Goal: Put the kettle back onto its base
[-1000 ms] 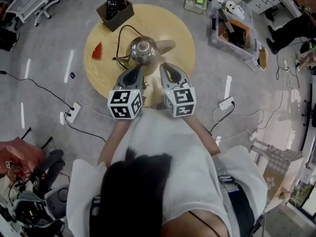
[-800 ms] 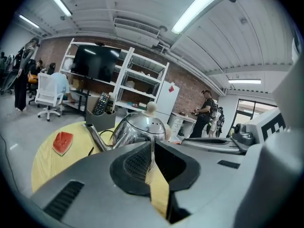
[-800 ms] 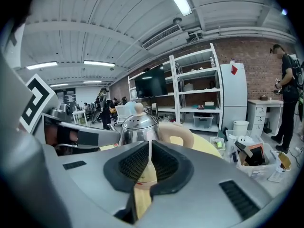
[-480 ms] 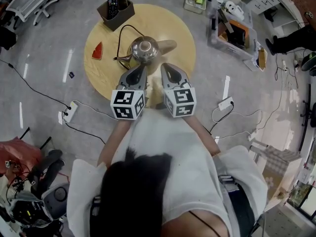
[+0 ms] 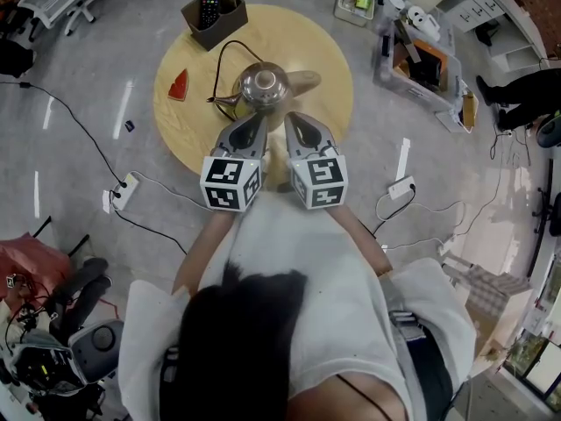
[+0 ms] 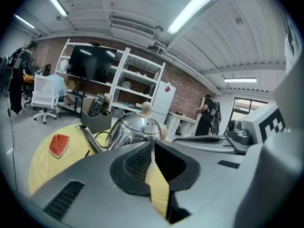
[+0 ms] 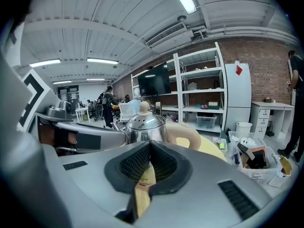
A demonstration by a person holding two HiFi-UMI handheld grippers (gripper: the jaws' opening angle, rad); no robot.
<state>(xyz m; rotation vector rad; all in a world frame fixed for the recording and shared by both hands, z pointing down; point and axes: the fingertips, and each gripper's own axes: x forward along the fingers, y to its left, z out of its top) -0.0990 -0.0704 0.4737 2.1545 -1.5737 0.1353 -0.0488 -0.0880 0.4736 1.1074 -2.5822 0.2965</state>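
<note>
Kettle (image 5: 263,86) stands mid-desk (image 5: 326,53), spout (image 5: 221,102) left, handle (image 5: 302,81) right; a base under it I cannot make out. Left hand-held gripper (image 5: 254,123) and right hand-held gripper (image 5: 294,121) are both closed and empty, just near of it. If lifting is needed, take the handle and keep it upright

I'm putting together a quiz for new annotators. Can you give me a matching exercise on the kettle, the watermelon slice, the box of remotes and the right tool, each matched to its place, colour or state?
Things
1. kettle
2. watermelon slice
3. box of remotes
4. right tool

Descriptions
A. red, near the left edge of the table in the head view
B. jaws together, nothing between them
C. shiny metal, near the table's middle
D. at the table's far edge

Pairs: 1-C, 2-A, 3-D, 4-B
</note>
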